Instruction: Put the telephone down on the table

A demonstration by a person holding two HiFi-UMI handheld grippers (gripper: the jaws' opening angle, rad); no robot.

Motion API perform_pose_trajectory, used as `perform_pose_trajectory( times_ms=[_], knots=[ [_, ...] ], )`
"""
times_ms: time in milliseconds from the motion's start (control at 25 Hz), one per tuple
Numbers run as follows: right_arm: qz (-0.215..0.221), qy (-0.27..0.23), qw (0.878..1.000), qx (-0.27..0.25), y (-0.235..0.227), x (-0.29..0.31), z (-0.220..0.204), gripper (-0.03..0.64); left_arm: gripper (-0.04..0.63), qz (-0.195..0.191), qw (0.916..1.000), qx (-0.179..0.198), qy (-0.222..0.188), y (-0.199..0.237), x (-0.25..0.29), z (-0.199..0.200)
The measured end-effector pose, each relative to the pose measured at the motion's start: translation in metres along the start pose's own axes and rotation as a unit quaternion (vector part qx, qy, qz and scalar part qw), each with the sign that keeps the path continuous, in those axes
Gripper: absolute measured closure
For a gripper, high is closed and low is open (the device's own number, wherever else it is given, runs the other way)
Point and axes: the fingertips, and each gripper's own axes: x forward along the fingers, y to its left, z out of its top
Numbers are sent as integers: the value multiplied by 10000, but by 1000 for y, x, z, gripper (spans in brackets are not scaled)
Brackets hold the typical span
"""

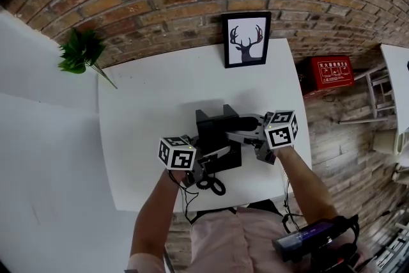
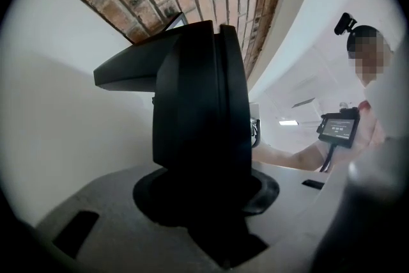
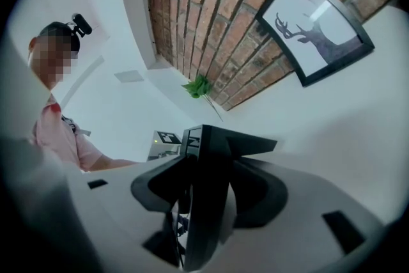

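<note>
Reaching in from the near edge of the white rectangular desk (image 1: 144,105), both of the person's bare forearms angle inward. The left forearm comes up from the lower left, the right from the lower right. Both grippers point roughly level toward each other's side.

Count: two grippers, one telephone, one coiled black cord (image 1: 214,185), one black-framed deer picture (image 1: 246,39), one green leafy sprig (image 1: 80,51), one red box (image 1: 331,71).

- The black plastic desk telephone (image 1: 214,128) is near the desk's front edge, right of centre. Whether its base rests on the desk or hangs just above it cannot be told.
- The cord loops at the front edge, just below the left gripper.
- The picture stands at the back edge against the brick wall.
- The sprig lies off the back left corner.
- The box is on the floor beyond the right edge.

Left gripper (image 1: 214,153): jaws partly closed and clamped on the telephone's thick black body (image 2: 198,105), which fills the gap between the pads.

Right gripper (image 1: 239,134): jaws set somewhat wider, with a thin black edge of the telephone (image 3: 217,150) standing between the two dark pads. The pads look pressed to both of its faces.
</note>
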Motion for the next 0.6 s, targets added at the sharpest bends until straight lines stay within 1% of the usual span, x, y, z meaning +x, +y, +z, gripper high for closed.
perform_pose_trajectory(
  times_ms=[360,600],
  knots=[
    [20,-83,9991,414,-15,-1,-4,394,430,92,9985,-468,276,8,6,-1],
    [103,-103,9987,493,-17,-1,-3,399,425,135,9980,-530,304,9,6,-1]
  ],
)
